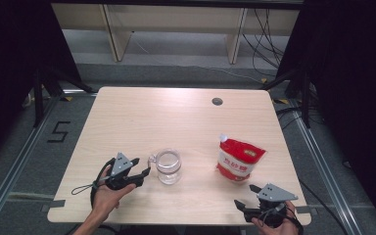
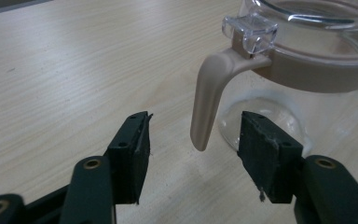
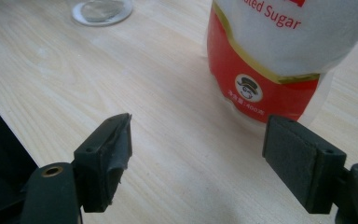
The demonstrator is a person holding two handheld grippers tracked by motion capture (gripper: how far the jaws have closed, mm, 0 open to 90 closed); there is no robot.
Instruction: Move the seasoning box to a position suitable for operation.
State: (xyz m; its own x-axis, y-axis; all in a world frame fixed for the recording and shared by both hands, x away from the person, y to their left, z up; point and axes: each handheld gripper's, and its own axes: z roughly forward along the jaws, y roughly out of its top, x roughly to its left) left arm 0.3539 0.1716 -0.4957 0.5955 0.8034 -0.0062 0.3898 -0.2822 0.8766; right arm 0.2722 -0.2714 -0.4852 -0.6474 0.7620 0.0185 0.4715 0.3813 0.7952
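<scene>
A clear glass jug [image 1: 169,166] with a beige band and handle [image 2: 205,107] stands on the table's near left half. My left gripper [image 1: 143,166] is just left of it. In the left gripper view the handle hangs between the jaws of the left gripper [image 2: 196,121], and the pads [image 2: 261,140] stand apart from it on both sides. A red and white sugar bag [image 1: 239,159] stands to the right. My right gripper [image 1: 245,195] is open near the front edge. Its view looks at the bag's lower part [image 3: 270,51] beyond the right gripper [image 3: 198,126].
The light wooden table [image 1: 176,117] has a round dark cable hole [image 1: 217,101] at the back. The jug's base [image 3: 102,10] shows far off in the right gripper view. Black curtains flank the table, and cables lie on the floor behind.
</scene>
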